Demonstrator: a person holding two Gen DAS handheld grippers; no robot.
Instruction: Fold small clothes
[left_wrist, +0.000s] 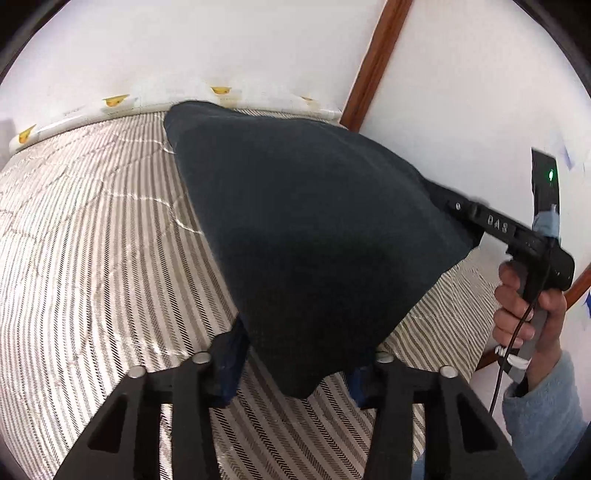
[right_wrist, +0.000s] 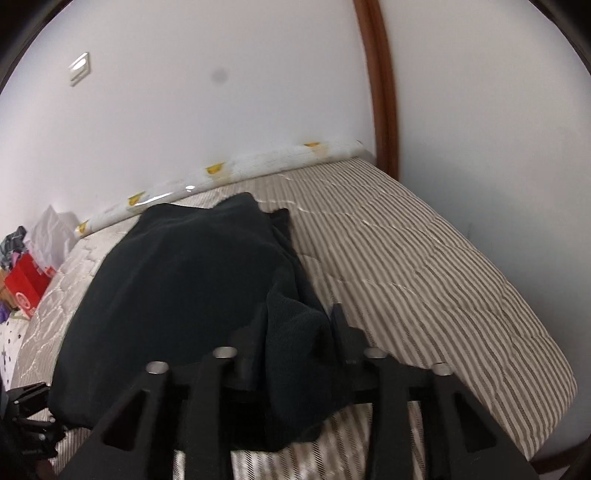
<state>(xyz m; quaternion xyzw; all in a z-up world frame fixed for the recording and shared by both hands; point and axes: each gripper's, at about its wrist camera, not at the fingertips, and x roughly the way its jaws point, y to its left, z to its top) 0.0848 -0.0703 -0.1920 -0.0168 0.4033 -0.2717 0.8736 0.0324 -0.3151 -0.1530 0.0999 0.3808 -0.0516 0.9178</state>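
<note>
A dark navy garment (left_wrist: 303, 221) is raised like a tent over the striped mattress (left_wrist: 110, 240). Its far corner rests near the wall. My left gripper (left_wrist: 303, 343) has its fingers apart, and the garment's lowest corner hangs down between and over them. The right gripper's black body (left_wrist: 495, 225), held by a hand (left_wrist: 528, 306), reaches under the garment's right edge, which hides its tips. In the right wrist view the garment (right_wrist: 184, 288) drapes in a bunch between the spread fingers of my right gripper (right_wrist: 291, 325). I see no pads pressing on it.
A rolled mat with a duck print (left_wrist: 118, 101) lies along the white wall. A wooden post (right_wrist: 380, 92) stands at the bed's far corner. A red box (right_wrist: 26, 288) and loose clutter sit at the left. The mattress edge (right_wrist: 546, 406) drops off on the right.
</note>
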